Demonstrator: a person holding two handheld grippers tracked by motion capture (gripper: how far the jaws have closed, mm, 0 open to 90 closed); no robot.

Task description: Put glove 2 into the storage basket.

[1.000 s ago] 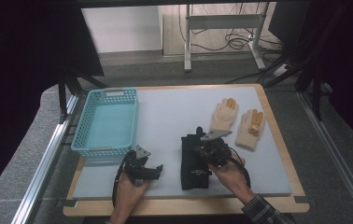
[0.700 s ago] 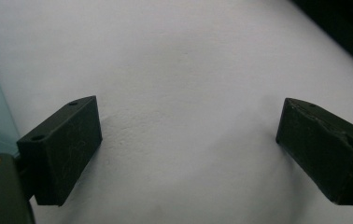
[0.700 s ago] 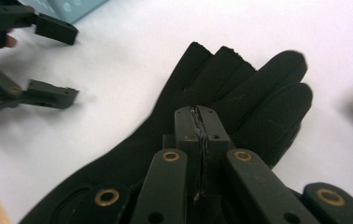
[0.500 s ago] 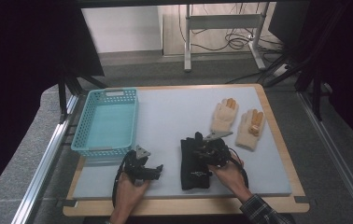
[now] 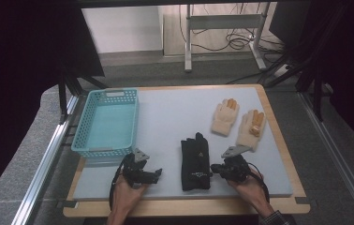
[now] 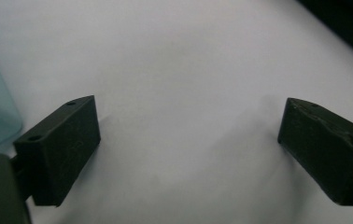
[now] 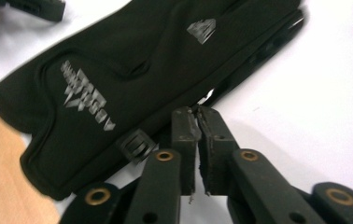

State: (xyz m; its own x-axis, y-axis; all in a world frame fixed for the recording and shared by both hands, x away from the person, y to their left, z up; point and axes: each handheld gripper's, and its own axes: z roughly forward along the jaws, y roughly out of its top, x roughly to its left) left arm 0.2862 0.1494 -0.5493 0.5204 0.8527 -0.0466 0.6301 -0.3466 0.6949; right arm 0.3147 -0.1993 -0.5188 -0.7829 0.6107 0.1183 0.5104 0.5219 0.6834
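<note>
1. The right hand-held gripper (image 5: 216, 167) is sitting at the right edge of the black gloves (image 5: 195, 157), which are lying stacked near the front middle of the surface (image 5: 165, 117). In the right gripper view its jaws are pressed together at the gloves' edge (image 7: 132, 70); whether they are pinching any fabric, I cannot tell.
2. The left hand-held gripper (image 5: 156, 174) is resting low on the surface to the left of the gloves, just in front of the basket (image 5: 106, 123). Its jaws are spread wide with nothing between them.
3. To my eye the step in hand is getting a grip on the black gloves, probably to carry them to the basket. The next move seems to call for a sure pinch on the cloth, then a lift leftward over the basket's rim.
4. Counting: one blue basket, holding nothing; two cream gloves (image 5: 224, 116) lying side by side at the far right; the black ones look like a pair, one on top of the other.
</note>
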